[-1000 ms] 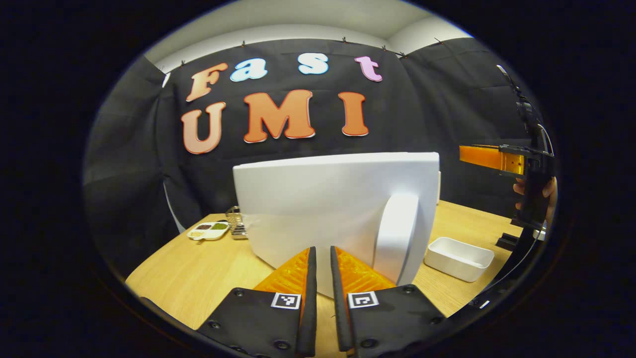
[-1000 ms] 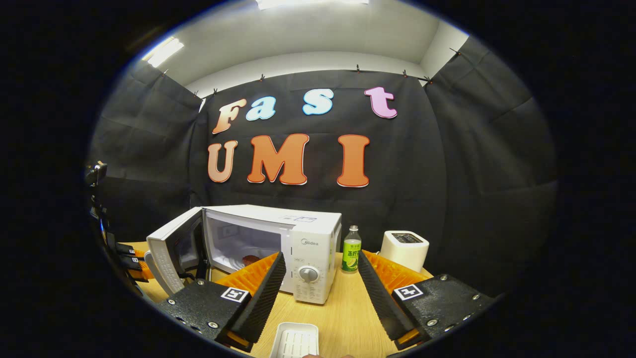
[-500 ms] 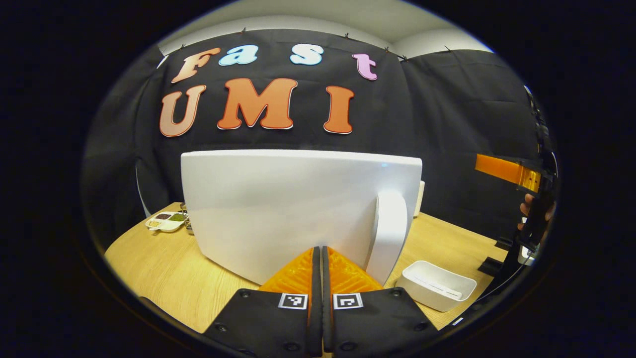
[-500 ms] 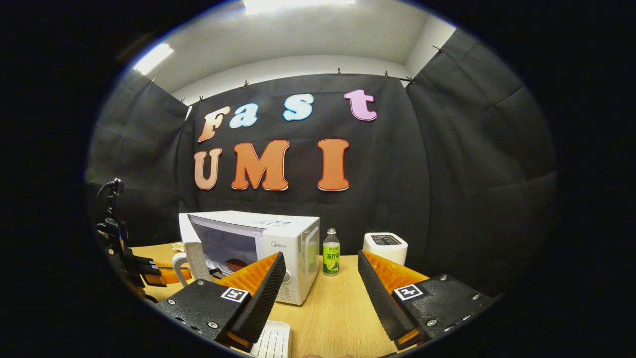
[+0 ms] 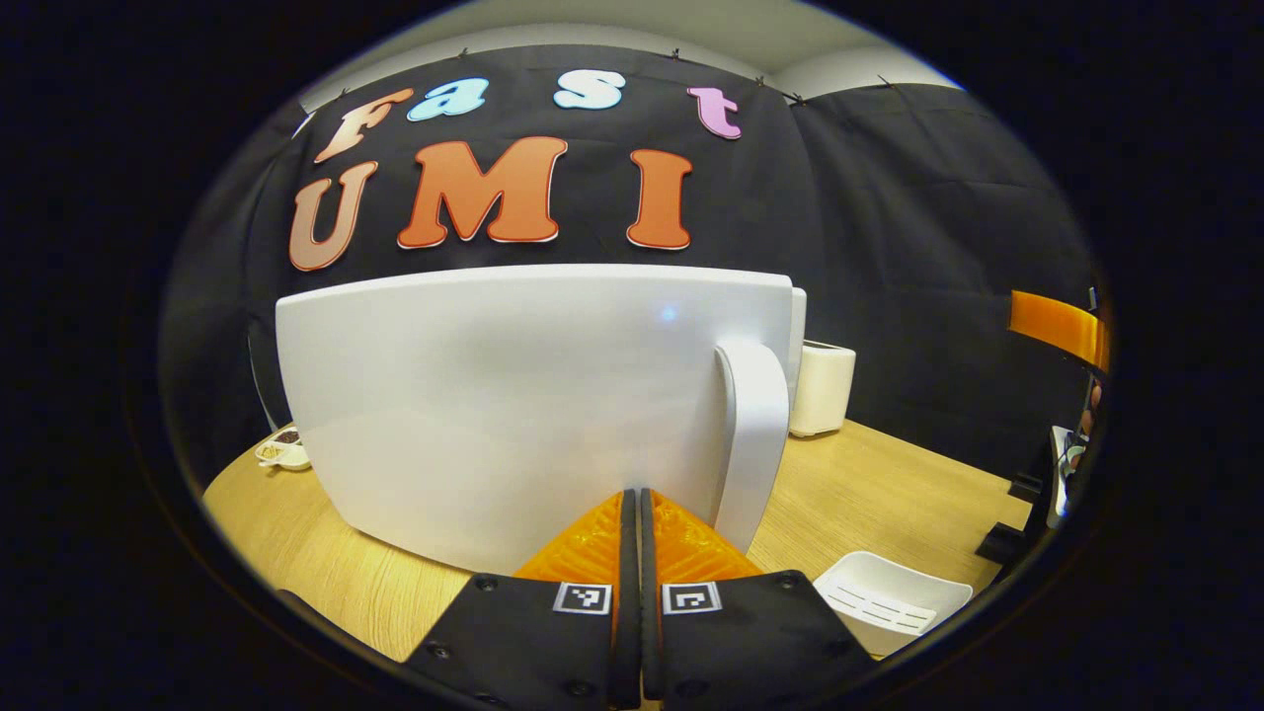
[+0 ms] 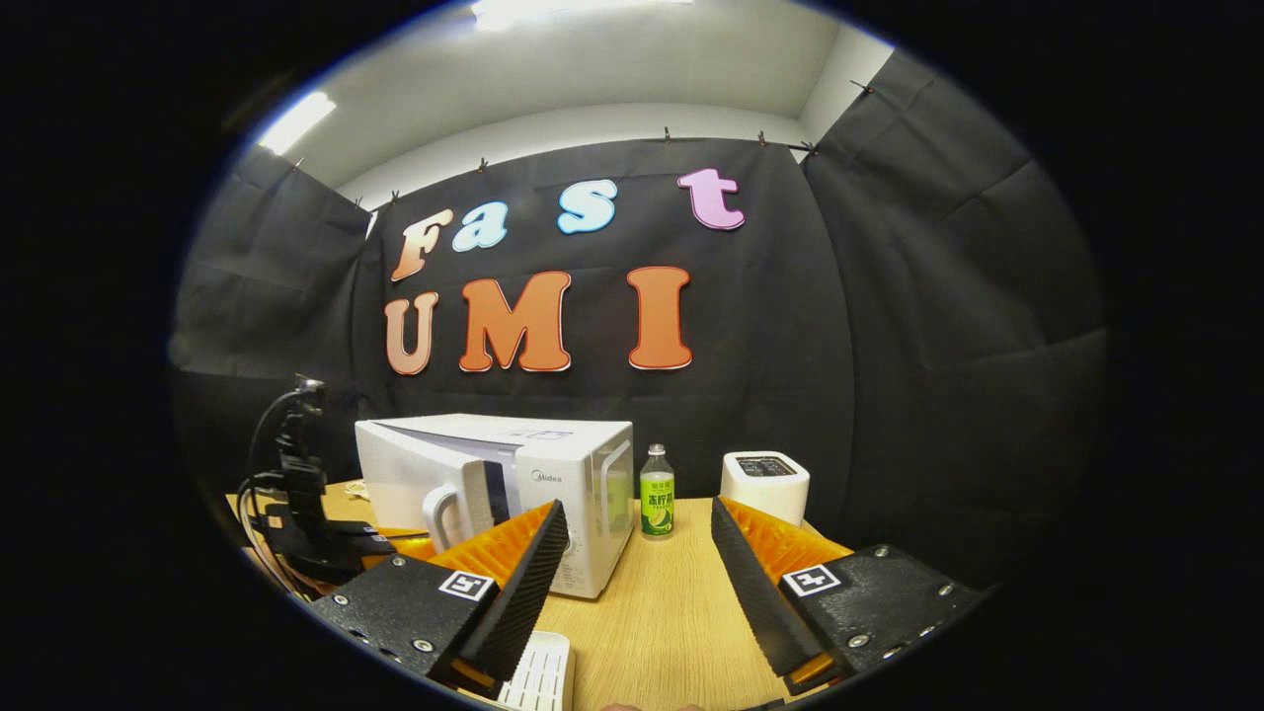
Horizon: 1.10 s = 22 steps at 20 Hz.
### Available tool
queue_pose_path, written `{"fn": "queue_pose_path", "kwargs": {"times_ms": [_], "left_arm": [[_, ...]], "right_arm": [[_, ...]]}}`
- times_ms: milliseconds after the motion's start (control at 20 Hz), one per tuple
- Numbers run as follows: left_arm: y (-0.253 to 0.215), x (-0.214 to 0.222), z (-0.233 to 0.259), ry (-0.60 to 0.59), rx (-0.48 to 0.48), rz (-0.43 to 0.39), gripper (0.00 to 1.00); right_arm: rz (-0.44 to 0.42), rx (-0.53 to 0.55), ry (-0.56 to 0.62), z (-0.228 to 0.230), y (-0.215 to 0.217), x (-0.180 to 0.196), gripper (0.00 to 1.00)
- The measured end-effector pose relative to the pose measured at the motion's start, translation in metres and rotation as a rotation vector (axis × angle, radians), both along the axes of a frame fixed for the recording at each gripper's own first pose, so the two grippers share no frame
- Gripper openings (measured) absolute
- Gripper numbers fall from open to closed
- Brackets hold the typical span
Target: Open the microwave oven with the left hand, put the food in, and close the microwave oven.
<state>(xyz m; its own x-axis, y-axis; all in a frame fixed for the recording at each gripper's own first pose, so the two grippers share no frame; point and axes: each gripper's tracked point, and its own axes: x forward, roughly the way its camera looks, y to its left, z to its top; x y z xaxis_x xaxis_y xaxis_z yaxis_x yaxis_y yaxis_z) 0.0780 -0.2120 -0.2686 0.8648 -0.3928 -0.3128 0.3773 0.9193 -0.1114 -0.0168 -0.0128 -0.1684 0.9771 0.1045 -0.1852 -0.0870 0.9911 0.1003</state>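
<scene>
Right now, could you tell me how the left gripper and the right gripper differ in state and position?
The left gripper has its fingers closed together, while the right gripper is spread wide open. The left gripper's tips sit against the microwave door, beside its handle; the right gripper hangs back over the table, apart from the microwave. Neither holds anything.

Your wooden table (image 6: 671, 612) carried the microwave (image 6: 553, 484), a green bottle (image 6: 656, 504), a toaster (image 6: 764, 486), a white tray (image 5: 894, 604) and a small dish (image 5: 282, 451)
</scene>
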Motion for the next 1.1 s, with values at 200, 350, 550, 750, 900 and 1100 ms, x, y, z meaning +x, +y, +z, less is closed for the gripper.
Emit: {"fn": "queue_pose_path", "kwargs": {"times_ms": [200,350,550,750,900,1100], "left_arm": [[-0.013,0.024,-0.018,0.014,0.028,-0.004,0.05],[-0.018,0.039,-0.020,0.013,0.030,0.017,0.05],[-0.022,0.040,-0.023,0.011,0.021,0.035,0.05],[-0.021,0.047,-0.026,0.014,0.036,0.062,0.05],[-0.022,0.047,-0.023,0.000,0.075,0.066,0.05],[0.001,0.040,0.026,-0.049,0.098,0.105,0.01]], "right_arm": [[0.011,-0.004,0.018,-0.007,0.002,0.000,0.90],[0.016,-0.014,0.029,-0.009,0.002,-0.002,0.90],[0.025,-0.003,0.028,-0.008,0.006,-0.002,0.91],[0.029,-0.015,0.057,-0.015,0.016,-0.002,0.91],[0.033,-0.019,0.046,-0.004,0.018,-0.006,0.91],[0.033,-0.022,0.008,0.021,0.022,0.002,0.91]]}}
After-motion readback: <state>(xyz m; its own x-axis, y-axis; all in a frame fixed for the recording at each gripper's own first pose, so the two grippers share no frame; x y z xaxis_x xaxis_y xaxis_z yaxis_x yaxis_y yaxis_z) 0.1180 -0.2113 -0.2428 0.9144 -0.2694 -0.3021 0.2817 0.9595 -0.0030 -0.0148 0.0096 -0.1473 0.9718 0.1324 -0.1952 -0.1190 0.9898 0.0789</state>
